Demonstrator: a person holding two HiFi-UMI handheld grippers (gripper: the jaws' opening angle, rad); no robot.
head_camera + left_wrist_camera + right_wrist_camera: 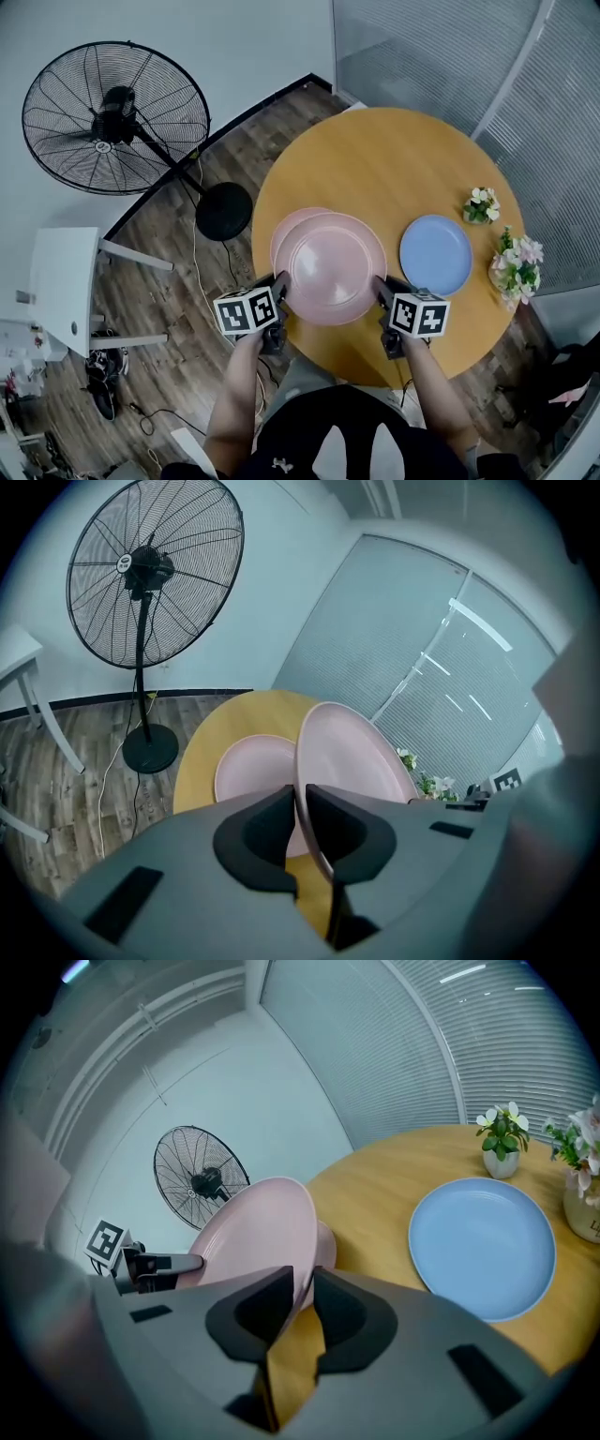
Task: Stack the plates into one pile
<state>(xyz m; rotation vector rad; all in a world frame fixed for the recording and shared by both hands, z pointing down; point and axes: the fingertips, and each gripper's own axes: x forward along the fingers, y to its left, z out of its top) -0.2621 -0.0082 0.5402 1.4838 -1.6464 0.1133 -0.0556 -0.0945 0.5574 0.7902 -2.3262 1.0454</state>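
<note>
Nearest: left gripper [281, 281] and right gripper [380, 284], each clamped on opposite rims of upper pink plate [330, 267] by the desk's [375, 150] near edge. Only the gripper views show the rim between the pads. Head view: lower pink plate [284, 228] lies partly under it. Blue plate [436, 254] sits toward the right edge, visible in the right gripper view but not the left. Fan [114, 117] beyond.

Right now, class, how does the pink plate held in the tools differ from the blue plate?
The held plate is pink, the blue plate blue. The left tool and right tool grip the held plate above a second pink plate; the blue plate lies on the table. Both are round.
</note>
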